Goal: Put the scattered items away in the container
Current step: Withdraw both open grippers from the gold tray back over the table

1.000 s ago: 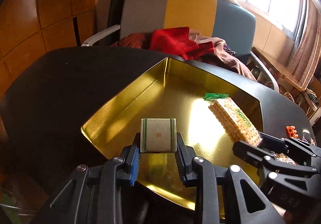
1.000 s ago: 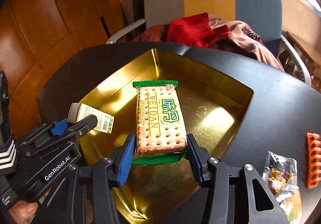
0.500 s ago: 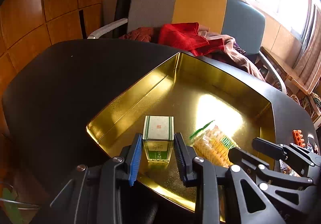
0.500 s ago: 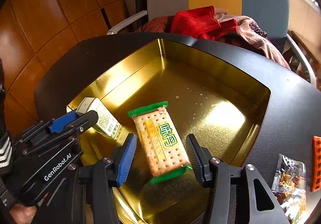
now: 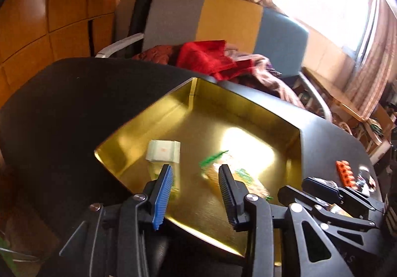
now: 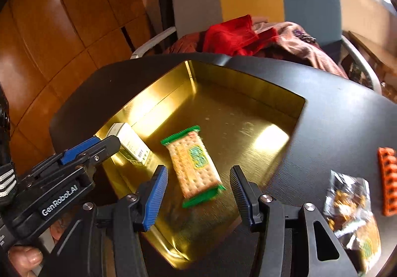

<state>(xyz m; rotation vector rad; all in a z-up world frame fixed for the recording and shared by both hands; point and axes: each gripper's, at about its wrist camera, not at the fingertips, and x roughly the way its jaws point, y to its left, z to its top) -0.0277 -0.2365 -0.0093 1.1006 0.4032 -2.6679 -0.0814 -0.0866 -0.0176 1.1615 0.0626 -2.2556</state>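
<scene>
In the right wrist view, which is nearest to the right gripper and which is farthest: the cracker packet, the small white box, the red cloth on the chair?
From the right gripper:
1. Cracker packet, lying in the gold tray, just ahead between the open jaws.
2. Small white box, in the tray's left corner, by the left gripper.
3. Red cloth, on the chair beyond the table.

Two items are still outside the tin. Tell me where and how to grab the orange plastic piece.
Take the orange plastic piece with the right gripper, which is open and nearest. It lies flat on the black table, a long narrow ribbed strip beside the snack bag. Come from above and probably close across its narrow width near mid-length, the fingers on its two long edges.
</scene>
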